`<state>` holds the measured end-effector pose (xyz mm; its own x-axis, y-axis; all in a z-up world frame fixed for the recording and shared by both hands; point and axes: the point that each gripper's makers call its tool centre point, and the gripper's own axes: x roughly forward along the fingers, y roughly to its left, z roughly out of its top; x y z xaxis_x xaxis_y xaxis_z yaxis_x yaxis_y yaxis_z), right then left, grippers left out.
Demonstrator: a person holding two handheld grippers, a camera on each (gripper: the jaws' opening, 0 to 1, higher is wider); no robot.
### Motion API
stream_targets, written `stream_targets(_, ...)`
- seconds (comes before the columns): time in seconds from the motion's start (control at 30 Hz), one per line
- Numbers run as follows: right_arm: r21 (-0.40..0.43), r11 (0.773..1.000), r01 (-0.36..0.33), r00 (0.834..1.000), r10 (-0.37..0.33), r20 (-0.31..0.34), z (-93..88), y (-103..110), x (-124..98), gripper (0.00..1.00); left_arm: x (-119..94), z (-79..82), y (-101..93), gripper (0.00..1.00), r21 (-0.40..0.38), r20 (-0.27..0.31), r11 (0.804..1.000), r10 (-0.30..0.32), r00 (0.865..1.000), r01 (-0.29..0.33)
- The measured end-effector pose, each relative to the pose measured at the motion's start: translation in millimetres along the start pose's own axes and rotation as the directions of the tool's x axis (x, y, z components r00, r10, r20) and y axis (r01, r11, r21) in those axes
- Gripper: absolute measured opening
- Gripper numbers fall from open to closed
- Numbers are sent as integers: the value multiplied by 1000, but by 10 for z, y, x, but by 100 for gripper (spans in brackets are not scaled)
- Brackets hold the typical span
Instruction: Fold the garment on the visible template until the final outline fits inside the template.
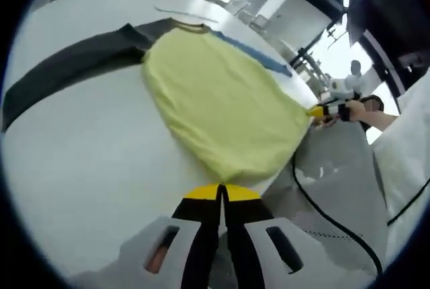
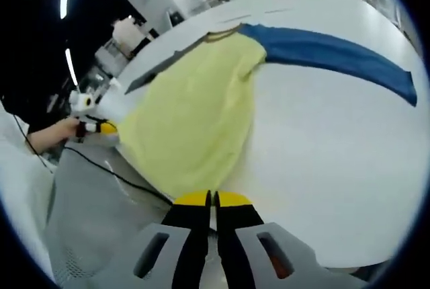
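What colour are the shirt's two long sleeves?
One sleeve is blue, clearest in the right gripper view; the other sleeve is dark grey. The body is yellow.

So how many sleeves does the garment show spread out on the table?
2: a dark grey sleeve stretched out to one side of the yellow body, a blue sleeve to the other.

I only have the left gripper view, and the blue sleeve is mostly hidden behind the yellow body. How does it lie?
Observer: The blue sleeve lies stretched flat on the white table, reaching away from the yellow body.
Operator: And the right gripper's hold?
Observer: The right gripper is shut on the yellow body's near hem, fingers together.
Operator: My own gripper from outside?
Observer: The left gripper pinches the other hem corner, a hand behind it.
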<state>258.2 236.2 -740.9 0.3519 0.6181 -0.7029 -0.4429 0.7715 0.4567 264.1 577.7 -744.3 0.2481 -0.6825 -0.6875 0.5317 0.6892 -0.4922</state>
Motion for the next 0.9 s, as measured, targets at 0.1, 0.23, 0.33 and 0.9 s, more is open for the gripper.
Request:
stream_targets(0.1,-8,1000,-1,1000,1,10,51,16,-28,3,27,-11,16,12,18,13,1000,7,1000,-7)
stream_targets(0.23,-17,1000,-1,1000,1,11,85,20,-37,3,60,19,3,16,22,37,1000,-7,999,6)
stream_targets(0.33,-19,1000,-2,1000,2,12,94,17,-36,3,92,64,-7,15,13,59,1000,-21,998,20)
stream_targets(0.9,-15,1000,-4,1000,4,17,142,33,-70,3,62,14,-40,0,-45,20,997,-55,998,56)
